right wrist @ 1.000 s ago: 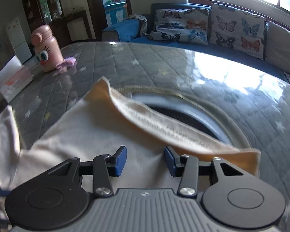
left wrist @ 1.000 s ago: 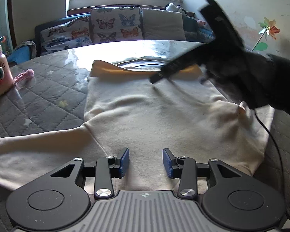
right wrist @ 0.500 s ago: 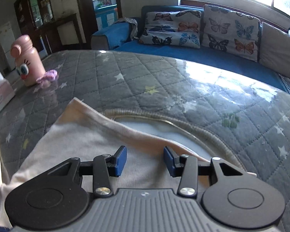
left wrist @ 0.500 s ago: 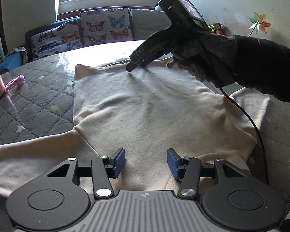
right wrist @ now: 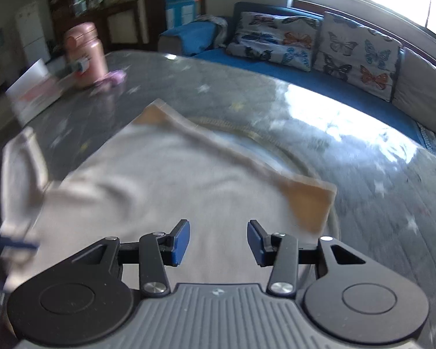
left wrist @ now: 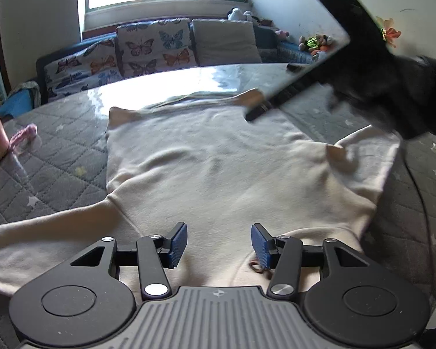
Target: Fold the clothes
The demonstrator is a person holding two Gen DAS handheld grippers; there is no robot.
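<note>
Since half a second ago, the left gripper (left wrist: 219, 241) has just widened its jaws, which hang released and empty over the cream sweater's (left wrist: 206, 168) near end. Spread flat on the grey quilted worktop (left wrist: 52, 157), the garment runs lengthwise away toward its hem, one sleeve trailing left. At far right, the right gripper (left wrist: 254, 113) has swung back over that hem. From the right wrist, blurred, the right gripper (right wrist: 218, 240) hovers unclenched and empty above the sweater (right wrist: 171, 180), now showing more cloth.

No readable text, label, brand or number shows in either view.
</note>
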